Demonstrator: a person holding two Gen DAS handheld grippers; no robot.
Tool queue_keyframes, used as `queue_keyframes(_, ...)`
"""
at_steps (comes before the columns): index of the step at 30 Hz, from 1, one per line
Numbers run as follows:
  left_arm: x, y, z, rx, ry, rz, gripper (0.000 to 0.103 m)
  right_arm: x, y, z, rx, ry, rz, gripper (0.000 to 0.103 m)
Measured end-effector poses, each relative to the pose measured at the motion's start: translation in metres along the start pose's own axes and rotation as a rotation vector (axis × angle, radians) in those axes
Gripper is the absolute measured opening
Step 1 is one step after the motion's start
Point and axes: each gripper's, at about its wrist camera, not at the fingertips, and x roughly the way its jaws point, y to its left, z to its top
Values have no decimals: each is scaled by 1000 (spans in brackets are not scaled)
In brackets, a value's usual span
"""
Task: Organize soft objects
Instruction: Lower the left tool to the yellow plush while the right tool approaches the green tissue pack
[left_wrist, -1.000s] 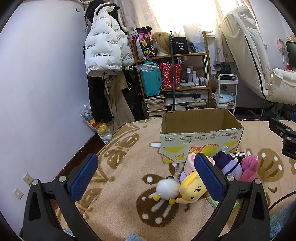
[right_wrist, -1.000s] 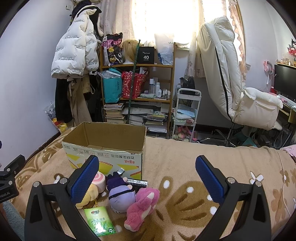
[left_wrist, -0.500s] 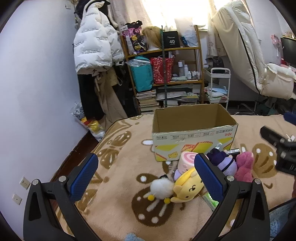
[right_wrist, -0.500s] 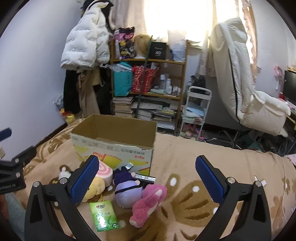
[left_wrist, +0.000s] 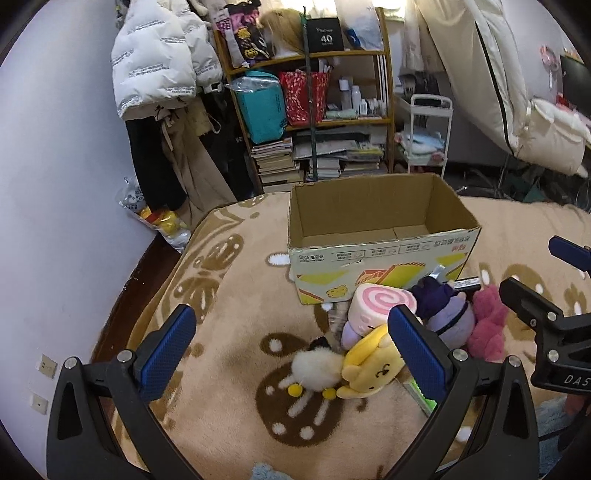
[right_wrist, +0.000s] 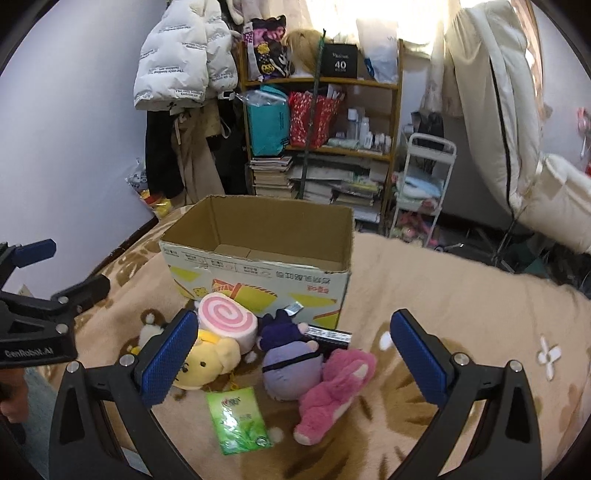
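An open, empty cardboard box (left_wrist: 380, 254) (right_wrist: 258, 273) stands on a beige blanket. In front of it lie a pink swirl roll plush (left_wrist: 380, 304) (right_wrist: 227, 321), a yellow dog plush (left_wrist: 369, 373) (right_wrist: 208, 363), a white fluffy plush (left_wrist: 314, 371), a purple plush (left_wrist: 445, 314) (right_wrist: 290, 360) and a pink plush (left_wrist: 487, 325) (right_wrist: 332, 395). My left gripper (left_wrist: 291, 350) is open and empty above the white and yellow plushes. My right gripper (right_wrist: 291, 354) is open and empty above the purple plush.
A green packet (right_wrist: 238, 421) lies on the blanket (left_wrist: 221, 295) by the toys. A black bar (right_wrist: 328, 336) lies by the box. Behind the bed are a cluttered shelf (left_wrist: 314, 110), hanging coats (left_wrist: 159, 66), a white cart (right_wrist: 421, 192) and a white chair (right_wrist: 517, 110).
Both grippers have risen and tilted down toward the toys; the box interior now shows. Both stay open. The toys have not moved.
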Motion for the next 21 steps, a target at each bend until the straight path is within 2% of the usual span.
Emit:
queue_keyframes(5, 10, -2, 12, 38, -1, -6, 102, 16, 5, 1, -37, 47, 19, 103)
queue_keyframes(8, 18, -1, 15, 36, 19, -40, 102, 26, 7, -2, -38, 75, 17, 102)
queue_keyframes(10, 24, -1, 14, 28, 39, -76, 102, 31, 6, -4, -25, 95, 32, 102)
queue_keyframes(13, 31, -5, 9, 47, 43, -61, 102, 39, 7, -7, -24, 125, 47, 99)
queue_keyframes(15, 36, -7, 6, 61, 59, -78, 102, 45, 9, -9, -26, 151, 57, 95)
queue_keyframes(21, 47, -5, 1, 58, 78, -113, 102, 59, 18, -20, -43, 217, 94, 94)
